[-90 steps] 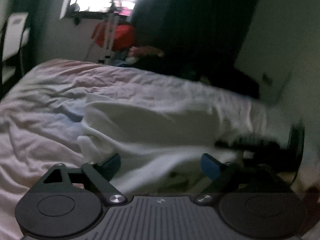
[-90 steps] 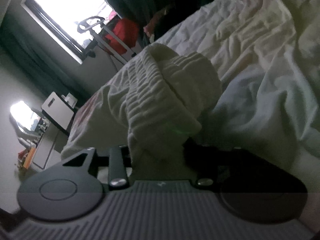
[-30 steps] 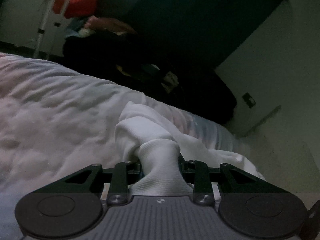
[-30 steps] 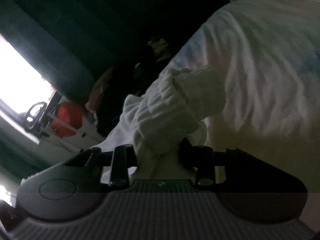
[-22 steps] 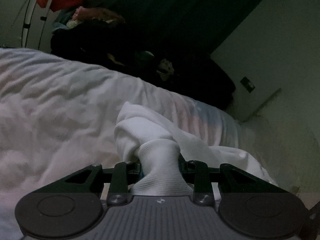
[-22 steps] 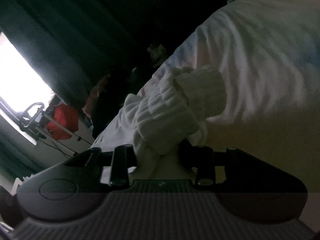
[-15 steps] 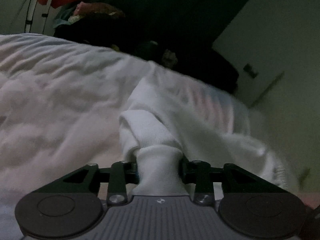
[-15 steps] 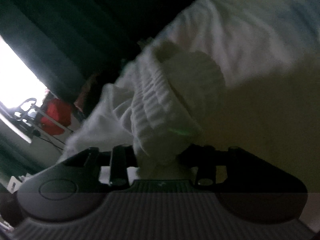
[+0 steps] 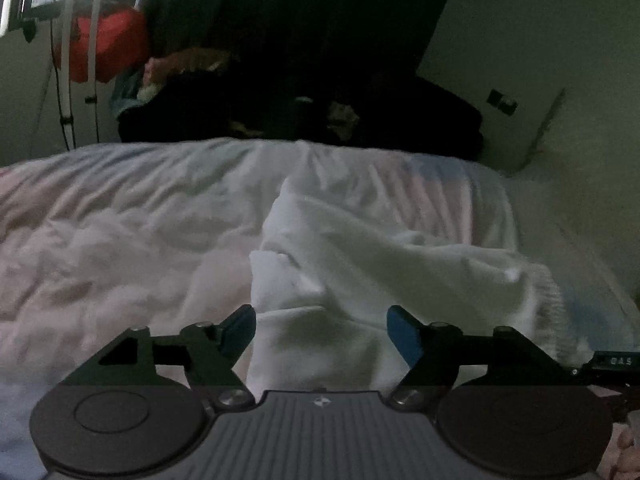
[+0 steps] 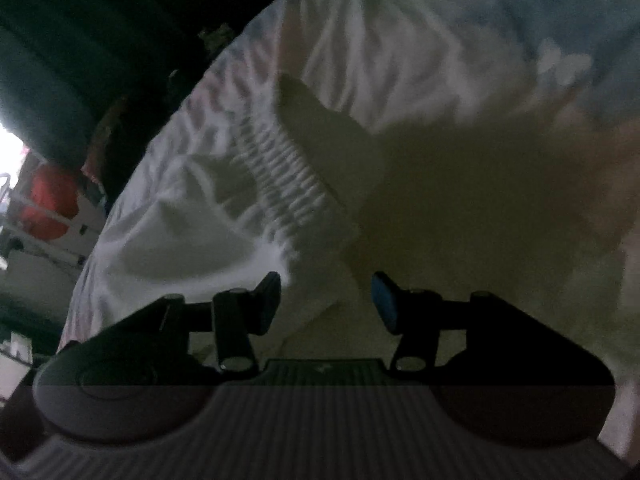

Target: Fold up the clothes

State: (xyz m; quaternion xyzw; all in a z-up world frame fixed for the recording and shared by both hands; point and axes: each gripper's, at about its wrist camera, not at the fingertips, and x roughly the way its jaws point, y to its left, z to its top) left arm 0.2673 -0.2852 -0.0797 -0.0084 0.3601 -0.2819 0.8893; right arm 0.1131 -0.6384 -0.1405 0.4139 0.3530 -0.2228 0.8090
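Note:
A white garment [image 9: 360, 264] with a ribbed elastic band [image 10: 288, 172] lies crumpled on the bed. My left gripper [image 9: 321, 332] is open, low over the garment's near edge, blue pads apart with cloth between them but not pinched. My right gripper [image 10: 325, 302] is open too, just above the garment [image 10: 180, 232] near the ribbed band. In the left wrist view the ribbed band [image 9: 548, 296] shows at the garment's right end. Both grippers hold nothing.
The bed has a wrinkled pale pink and blue duvet [image 9: 120, 232]. Beyond its far edge is a dark pile of clothes [image 9: 280, 112], a red bag on a white stand [image 9: 104, 48] and a dark curtain [image 9: 280, 8]. A white wall [image 9: 540, 60] is at right.
Both grippers were shut on bunches of the white garment and held it up. They have lowered it onto the bed and opened, and the garment now lies spread loose.

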